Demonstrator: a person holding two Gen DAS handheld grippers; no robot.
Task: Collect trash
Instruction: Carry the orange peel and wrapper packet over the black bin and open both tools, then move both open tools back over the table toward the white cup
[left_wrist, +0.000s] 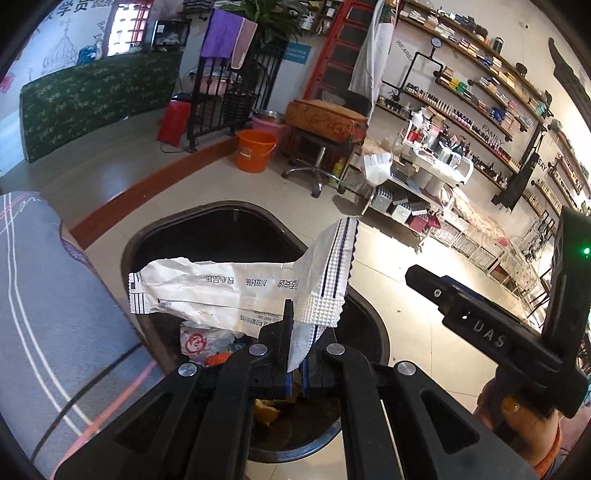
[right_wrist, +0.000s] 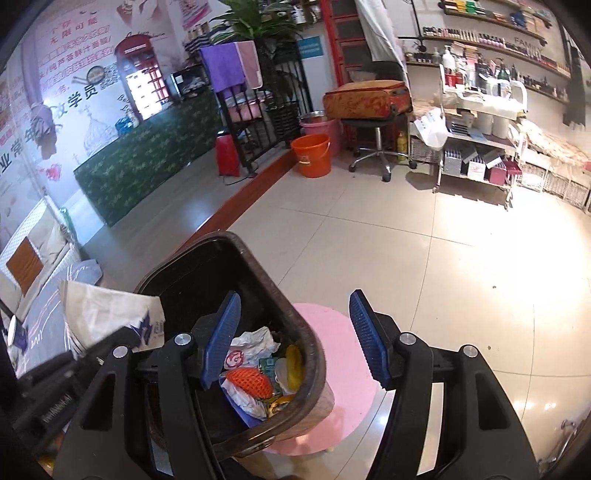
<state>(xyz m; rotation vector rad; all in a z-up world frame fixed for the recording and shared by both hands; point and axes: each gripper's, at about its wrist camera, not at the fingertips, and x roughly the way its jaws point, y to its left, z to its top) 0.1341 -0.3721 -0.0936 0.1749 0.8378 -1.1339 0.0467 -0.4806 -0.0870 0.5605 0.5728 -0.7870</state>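
Note:
My left gripper (left_wrist: 295, 373) is shut on a crumpled white plastic wrapper (left_wrist: 236, 291) with black print and holds it over the open dark trash bin (left_wrist: 155, 236). The wrapper also shows at the left of the right wrist view (right_wrist: 110, 314). My right gripper (right_wrist: 293, 336) is open and empty, its blue pads (right_wrist: 221, 339) spread over the bin's right rim (right_wrist: 291, 314). Inside the bin lie crumpled wrappers (right_wrist: 255, 345), an orange foam net (right_wrist: 251, 382) and yellow peel (right_wrist: 293, 365).
The bin stands on a round pink mat (right_wrist: 351, 369) on a tiled floor. A grey striped bedcover (left_wrist: 48, 314) lies to the left. An orange bucket (right_wrist: 312, 155), a stool with a suitcase (right_wrist: 367, 99) and a white cart (right_wrist: 476, 122) stand further back.

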